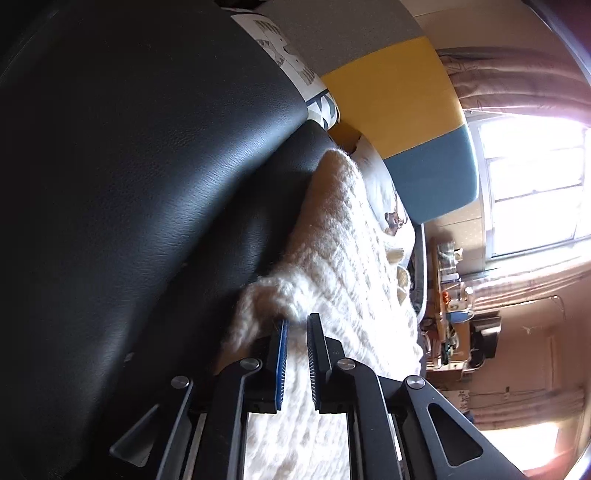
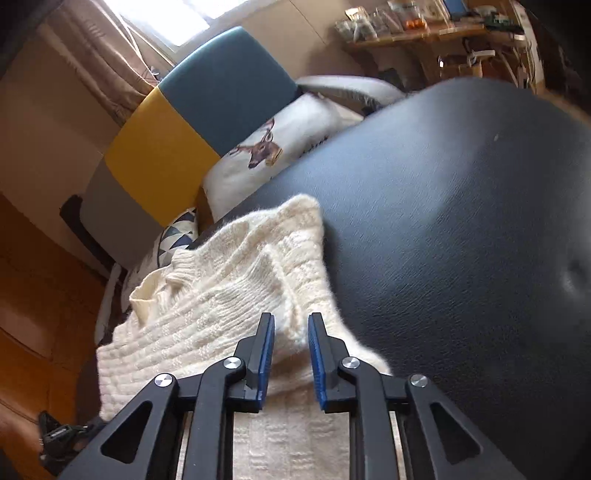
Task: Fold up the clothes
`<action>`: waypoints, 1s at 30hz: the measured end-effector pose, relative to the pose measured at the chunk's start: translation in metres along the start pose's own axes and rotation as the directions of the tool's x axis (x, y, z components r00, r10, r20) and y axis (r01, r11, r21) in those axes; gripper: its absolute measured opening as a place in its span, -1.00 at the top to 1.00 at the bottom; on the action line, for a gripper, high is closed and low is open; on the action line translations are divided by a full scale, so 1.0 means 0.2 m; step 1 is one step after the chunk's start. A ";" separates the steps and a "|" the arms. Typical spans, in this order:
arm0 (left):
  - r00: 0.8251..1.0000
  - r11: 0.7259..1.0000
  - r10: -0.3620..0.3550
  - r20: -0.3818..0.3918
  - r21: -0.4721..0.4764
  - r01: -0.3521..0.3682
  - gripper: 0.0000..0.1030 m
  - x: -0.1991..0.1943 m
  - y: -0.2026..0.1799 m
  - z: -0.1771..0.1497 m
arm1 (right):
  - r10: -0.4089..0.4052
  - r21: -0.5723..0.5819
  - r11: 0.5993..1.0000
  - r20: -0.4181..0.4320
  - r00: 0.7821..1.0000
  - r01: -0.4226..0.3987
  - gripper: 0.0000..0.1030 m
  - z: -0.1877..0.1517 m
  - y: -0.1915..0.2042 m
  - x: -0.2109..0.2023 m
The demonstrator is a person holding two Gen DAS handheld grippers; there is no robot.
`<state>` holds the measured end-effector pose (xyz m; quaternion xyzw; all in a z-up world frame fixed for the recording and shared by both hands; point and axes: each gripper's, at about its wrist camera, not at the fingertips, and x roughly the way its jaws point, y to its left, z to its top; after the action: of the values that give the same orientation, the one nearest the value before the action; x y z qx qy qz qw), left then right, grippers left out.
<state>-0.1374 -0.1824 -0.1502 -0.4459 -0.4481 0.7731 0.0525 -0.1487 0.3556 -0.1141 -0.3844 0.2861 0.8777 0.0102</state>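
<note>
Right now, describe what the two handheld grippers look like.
Both match. The left gripper and right gripper are matte black, each with two flat, straight fingers faced with ribbed blue pads. Angled black linkage bars with triangular cutouts carry the fingers, joined by round silver pivot bolts. No cables, markings, hands or sleeves are visible in either wrist view.

- Black leather-look padded surface [image 2: 461, 229]: fills 3 o'clock half of right wrist view; 1 button dimple.
- Headboard-like panel, blocks of teal [image 2: 229, 81], yellow [image 2: 159, 144], grey [image 2: 110, 206]: 11 o'clock.
- White cushion with deer-head print [image 2: 273, 147]: leans against teal block, touching black surface edge.
- Cushion with blue triangles [image 2: 177, 236]: 9 o'clock, partly hidden.
- Wooden shelf with small clutter [image 2: 417, 29]: 1 o'clock; items too small to identify.
- Curtain [image 1: 517, 81] beside bright window [image 1: 532, 184]: 3 o'clock, left wrist view.
</note>
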 end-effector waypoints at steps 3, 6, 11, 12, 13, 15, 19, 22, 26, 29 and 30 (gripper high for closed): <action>0.997 0.998 -0.016 0.072 0.068 0.011 0.79 -0.10 -0.06 0.01 | -0.005 -0.116 0.993 0.061 0.998 0.012 0.54 0.03 0.12 -0.08; 0.994 0.992 -0.067 0.092 0.116 0.056 0.79 -0.07 -0.17 0.06 | 0.036 -0.249 0.968 0.001 0.999 -0.035 0.54 0.06 0.30 -0.03; 0.996 0.978 -0.058 0.068 0.202 0.044 0.78 0.10 -0.35 0.16 | 0.022 -0.421 0.905 -0.112 0.993 -0.068 0.54 0.05 0.56 0.15; 0.997 0.975 -0.052 0.060 0.218 0.038 0.78 0.14 -0.37 0.18 | 0.014 -0.436 0.898 -0.127 0.992 -0.068 0.54 0.05 0.58 0.19; 0.998 0.971 -0.033 0.054 0.237 0.019 0.78 0.19 -0.39 0.20 | 0.002 -0.450 0.891 -0.138 0.990 -0.065 0.54 0.05 0.60 0.22; 0.998 0.962 0.024 0.050 0.270 -0.037 0.78 0.29 -0.42 0.22 | -0.043 -0.479 0.877 -0.141 0.989 -0.030 0.54 0.03 0.61 0.26; 0.988 0.939 0.124 0.089 0.312 -0.146 0.91 0.38 -0.30 0.22 | -0.161 -0.527 0.848 -0.147 0.976 0.061 0.60 -0.01 0.49 0.37; 0.988 0.925 0.102 0.118 0.355 -0.138 0.93 0.36 -0.26 0.18 | -0.092 -0.499 0.866 -0.109 0.990 0.025 0.60 -0.04 0.42 0.35; 0.991 0.914 0.088 0.098 0.387 -0.119 0.93 0.32 -0.27 0.19 | -0.115 -0.527 0.849 -0.107 0.988 0.041 0.59 -0.05 0.44 0.35; 0.995 0.927 0.072 0.065 0.364 -0.091 0.85 0.26 -0.25 0.25 | -0.108 -0.534 0.845 -0.141 0.984 0.017 0.57 -0.01 0.45 0.34; 0.994 0.925 0.087 0.063 0.366 -0.104 0.83 0.24 -0.25 0.26 | -0.101 -0.536 0.844 -0.155 0.983 0.003 0.57 0.02 0.47 0.33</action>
<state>-0.2205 -0.1641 -0.1341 -0.4314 -0.2739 0.8551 0.0873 -0.2198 0.2654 -0.1106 -0.4561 0.0203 0.8842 -0.0985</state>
